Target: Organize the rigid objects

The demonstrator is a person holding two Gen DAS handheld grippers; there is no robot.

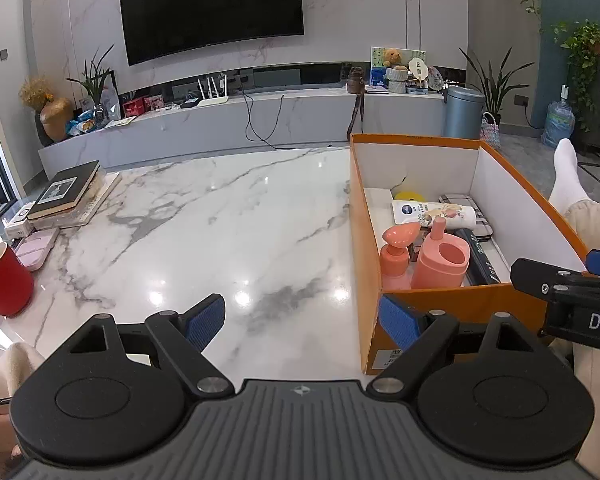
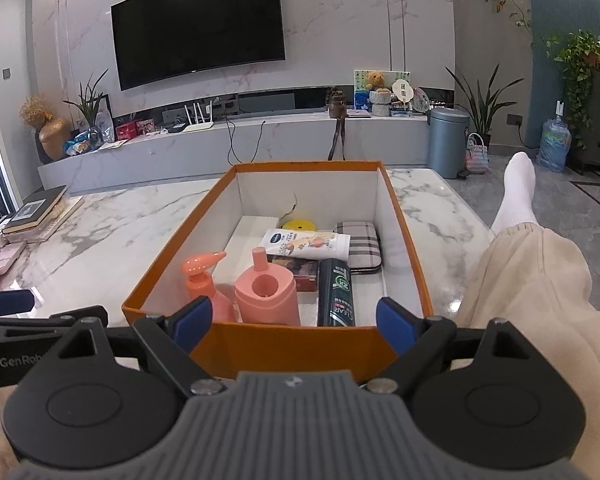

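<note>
An orange box (image 2: 172, 248) with white inner walls stands on the marble table (image 1: 220, 220). Inside it are a pink pump bottle (image 2: 206, 284), a pink holder (image 2: 266, 290), a dark CLEAR bottle (image 2: 335, 292), a white tube (image 2: 306, 245), a plaid case (image 2: 362, 248), a yellow lid (image 2: 298, 225) and a small brown box (image 2: 300, 274). My right gripper (image 2: 296, 326) is open in front of the box's near wall, empty. My left gripper (image 1: 306, 320) is open over bare marble, left of the orange box (image 1: 432, 302), its right finger near the box corner. The right gripper's arm (image 1: 572, 296) shows at the right edge.
Stacked books (image 1: 66, 196), a pink case (image 1: 36, 248) and a red cup (image 1: 4, 278) sit at the table's left. A person's leg in beige trousers with a white sock (image 2: 518, 196) rests on the table right of the box. A TV wall and low cabinet lie beyond.
</note>
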